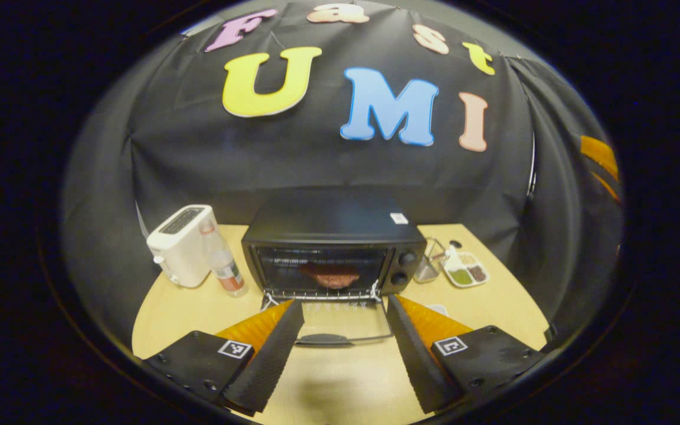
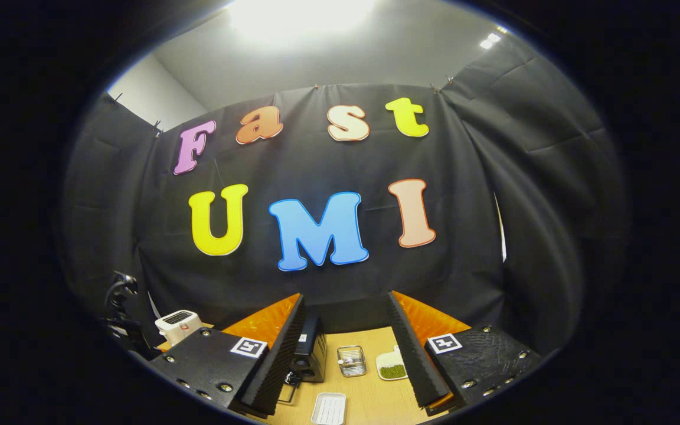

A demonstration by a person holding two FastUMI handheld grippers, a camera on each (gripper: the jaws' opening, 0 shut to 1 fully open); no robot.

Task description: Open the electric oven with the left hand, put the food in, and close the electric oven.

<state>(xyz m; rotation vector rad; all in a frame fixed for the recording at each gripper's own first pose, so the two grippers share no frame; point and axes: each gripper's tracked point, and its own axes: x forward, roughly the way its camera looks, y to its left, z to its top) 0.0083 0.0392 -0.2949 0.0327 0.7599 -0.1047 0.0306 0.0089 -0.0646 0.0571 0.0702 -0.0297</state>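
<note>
Between wide, empty left gripper [image 1: 345, 354] fingers: oven [image 1: 333, 248] door [image 1: 343, 321] down, food [image 1: 329, 275] inside; w/ off-centre lift, handle [image 1: 323, 339] could slip.

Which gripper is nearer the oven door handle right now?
Left. The left gripper is open, its fingers either side of the lowered oven door's handle. The right gripper is open too, held back and off to the oven's knob side.

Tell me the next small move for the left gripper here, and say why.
Probably lower the open left gripper to the door handle and lift the door shut. The oven door lies folded down flat, the food already sits on the rack inside, and the open fingers straddle the handle without touching it.
</note>
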